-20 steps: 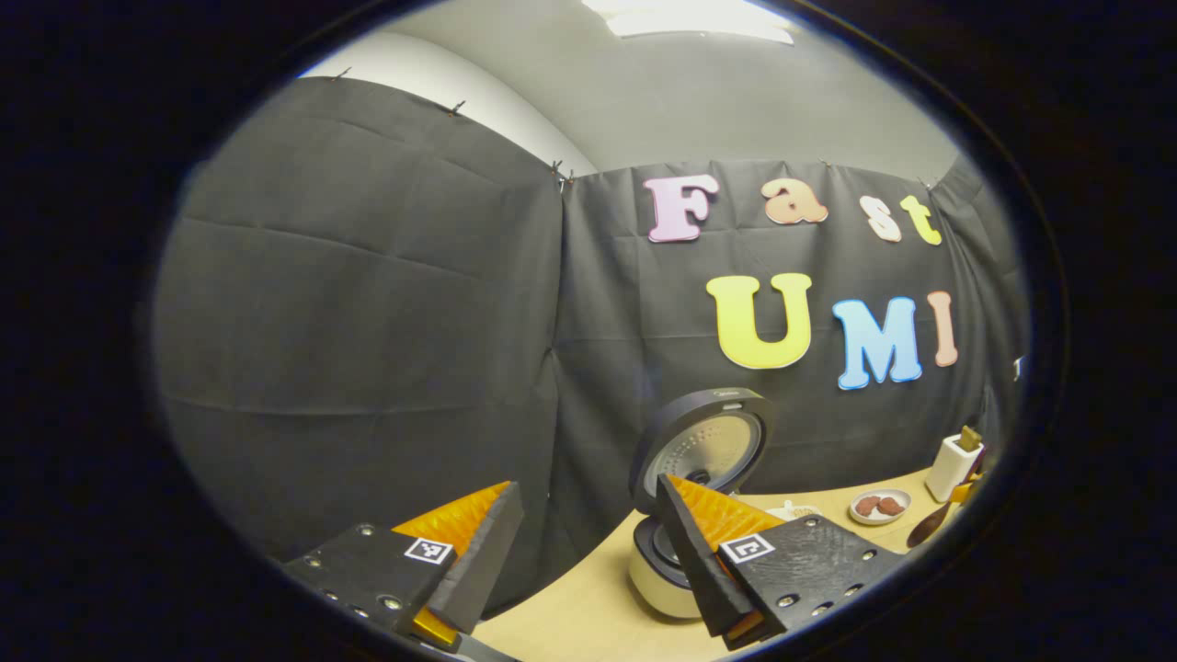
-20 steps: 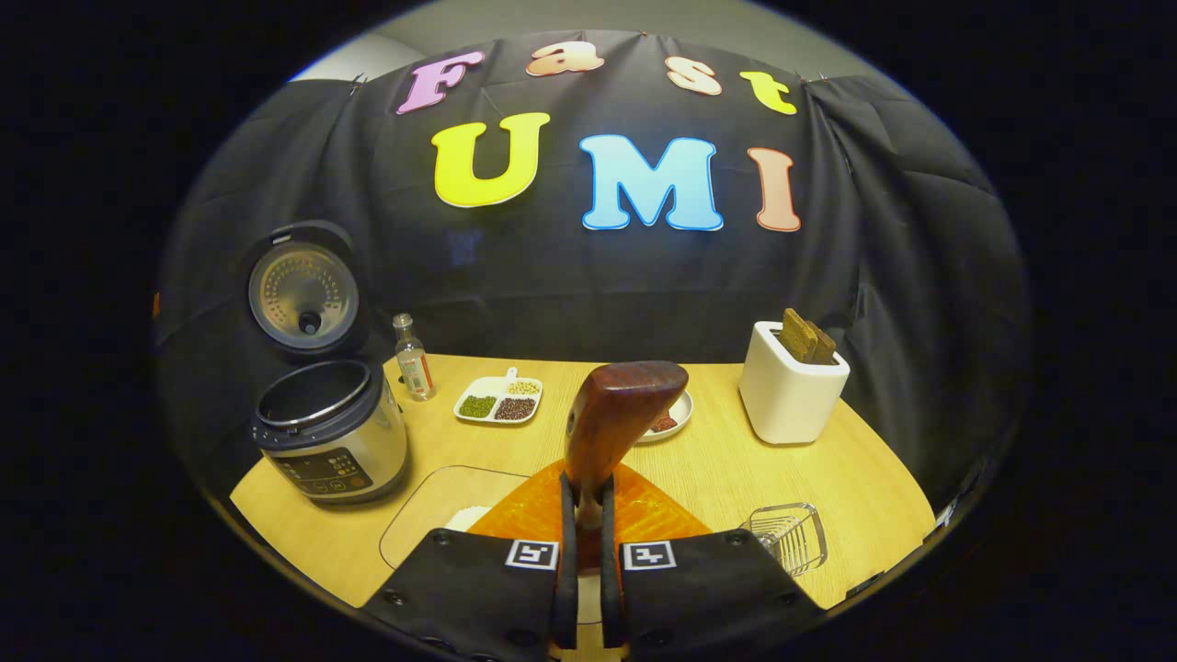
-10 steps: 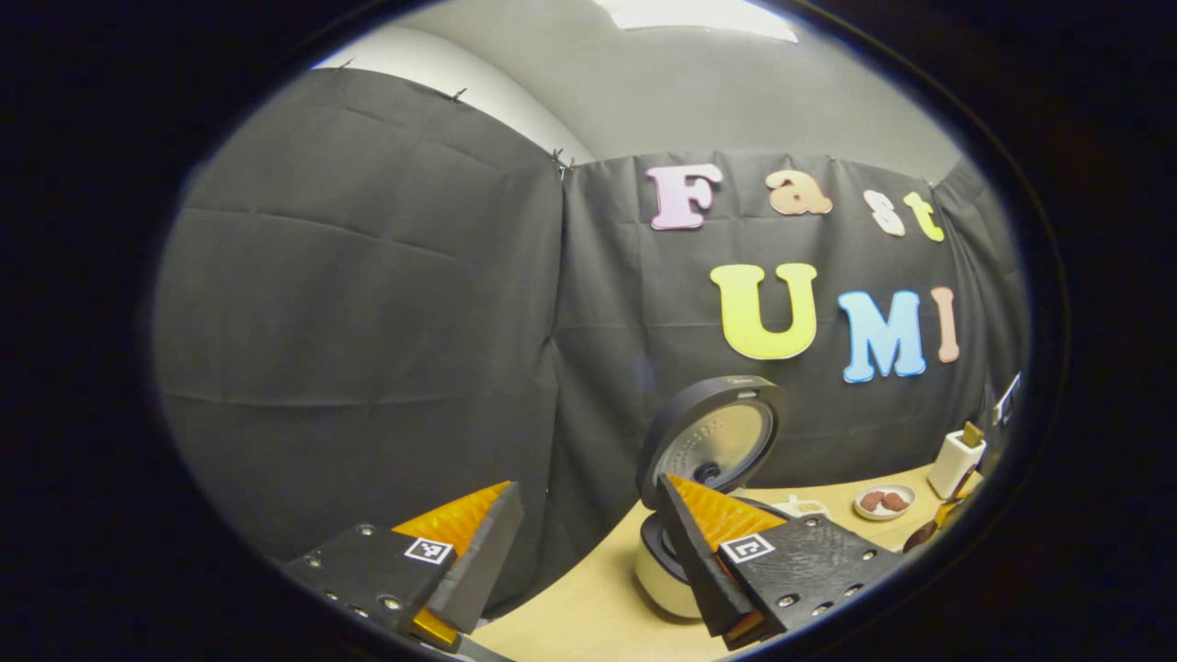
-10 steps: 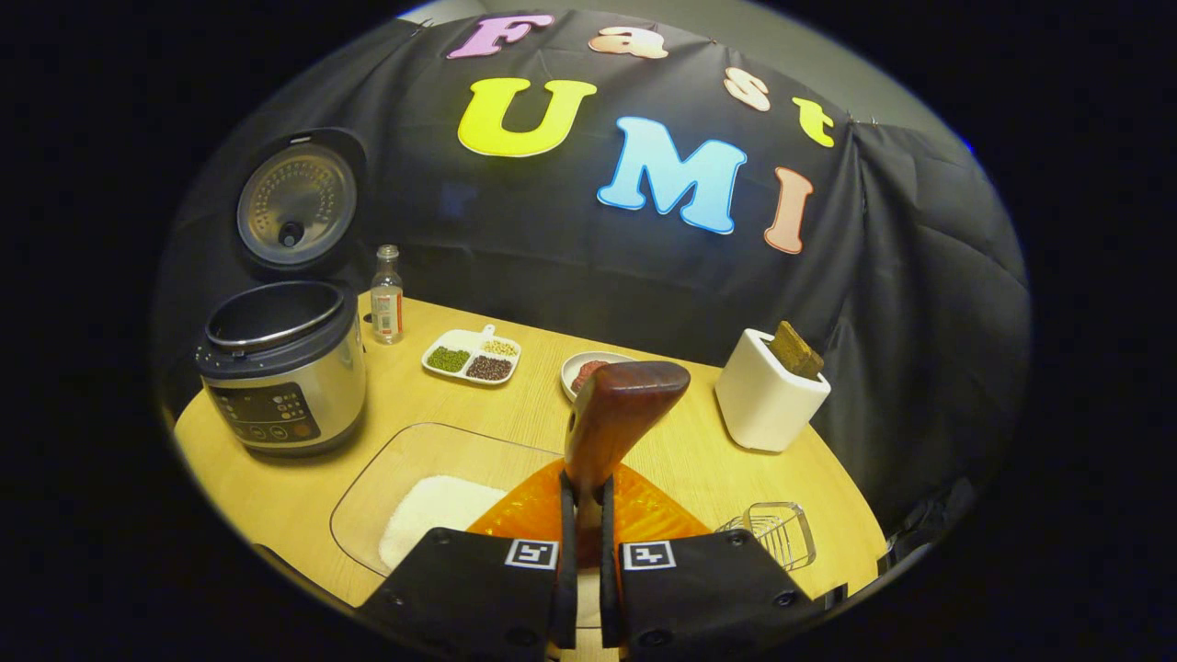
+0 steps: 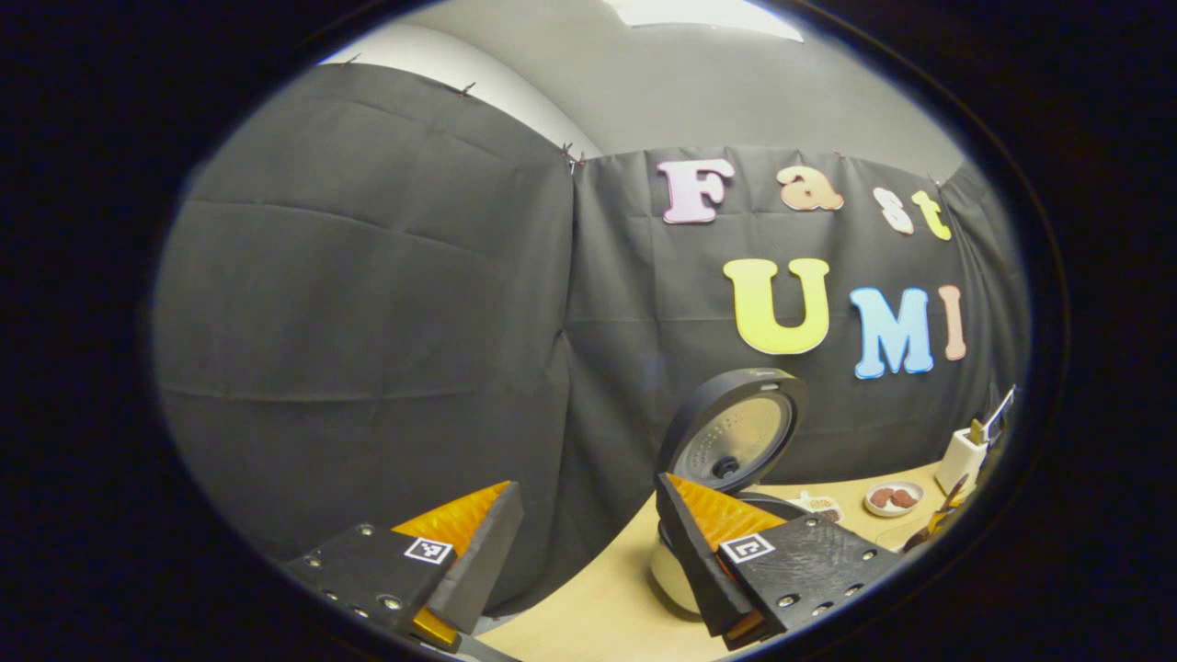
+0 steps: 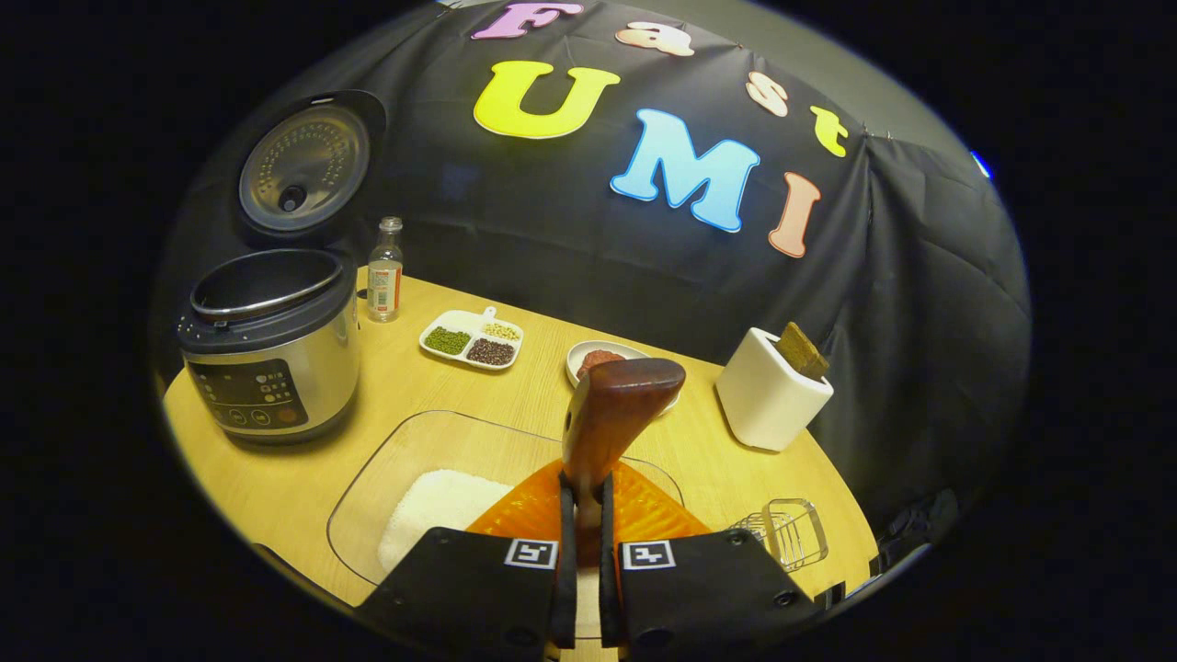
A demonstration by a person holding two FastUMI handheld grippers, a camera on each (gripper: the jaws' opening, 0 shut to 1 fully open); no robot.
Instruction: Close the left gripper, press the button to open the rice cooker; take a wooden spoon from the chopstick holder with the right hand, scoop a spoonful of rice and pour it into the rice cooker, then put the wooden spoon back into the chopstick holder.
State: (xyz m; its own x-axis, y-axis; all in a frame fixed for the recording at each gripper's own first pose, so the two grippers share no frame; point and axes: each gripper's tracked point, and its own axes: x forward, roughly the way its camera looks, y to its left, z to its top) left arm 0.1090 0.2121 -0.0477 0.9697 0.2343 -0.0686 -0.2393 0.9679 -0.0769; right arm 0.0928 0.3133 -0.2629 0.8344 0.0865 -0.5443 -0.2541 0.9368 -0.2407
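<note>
Tilting further down since the earlier frame, the right gripper pinches the wooden spoon by its stiff, light, smooth handle, bowl ahead, above the rice tray. Left gripper hangs wide open, empty.

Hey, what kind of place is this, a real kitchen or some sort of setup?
Probably a staged kitchen booth, not a real kitchen: black cloth wall, a wooden table with an open rice cooker, a clear tray of rice and a chopstick holder.
</note>
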